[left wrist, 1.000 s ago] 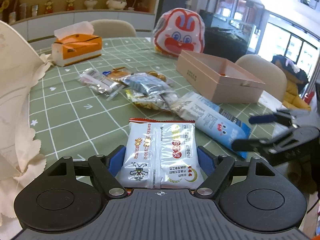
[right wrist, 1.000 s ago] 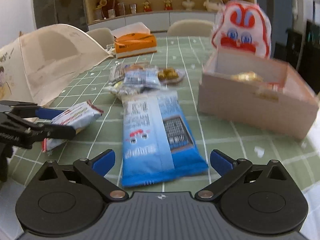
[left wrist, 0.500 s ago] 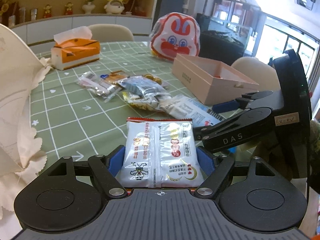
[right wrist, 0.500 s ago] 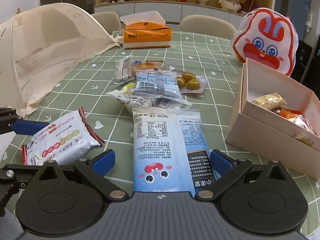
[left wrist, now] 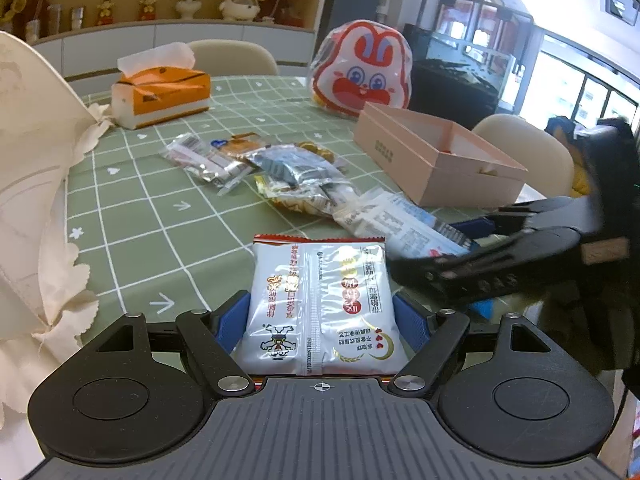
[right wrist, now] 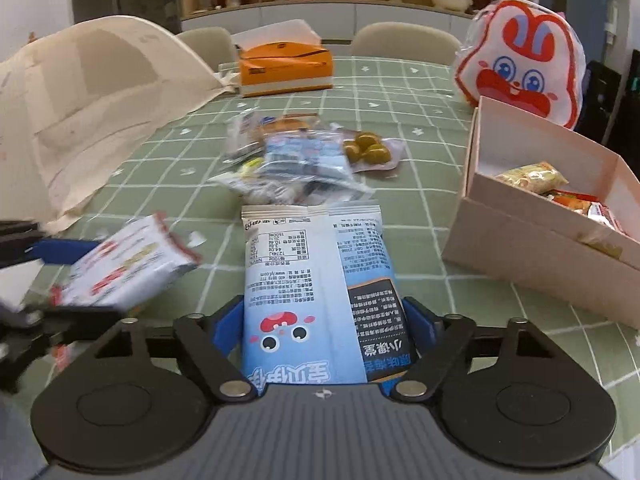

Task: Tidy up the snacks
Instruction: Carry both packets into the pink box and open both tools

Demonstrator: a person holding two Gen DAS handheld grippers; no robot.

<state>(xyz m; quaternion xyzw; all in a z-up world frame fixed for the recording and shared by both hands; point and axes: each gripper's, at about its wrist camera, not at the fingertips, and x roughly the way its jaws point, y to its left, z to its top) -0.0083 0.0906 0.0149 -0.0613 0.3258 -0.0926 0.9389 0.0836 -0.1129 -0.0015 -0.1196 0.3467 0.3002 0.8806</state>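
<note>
My left gripper [left wrist: 320, 320] is shut on a white snack packet with red trim [left wrist: 320, 296], holding it by its sides just above the green checked tablecloth [left wrist: 132, 216]. In the right wrist view that white packet [right wrist: 128, 268] shows blurred at the left. My right gripper [right wrist: 324, 324] is closing its jaws on a long blue and white snack packet [right wrist: 316, 264] that lies on the table, and the blue pads touch both of its long edges. From the left wrist view the right gripper [left wrist: 440, 248] reaches in from the right, over the blue packet [left wrist: 400, 224].
An open pink box [right wrist: 540, 248] with several snacks inside stands to the right. A pile of loose snacks [right wrist: 296, 168] lies beyond the blue packet. A cream mesh cover [right wrist: 80, 100] fills the left. An orange tissue box [left wrist: 160, 96] and a rabbit-face bag [left wrist: 360, 76] sit farther back.
My right gripper moved forward over the blue packet, and its jaws narrowed from wide open onto the packet's edges. The left gripper kept the white packet still.
</note>
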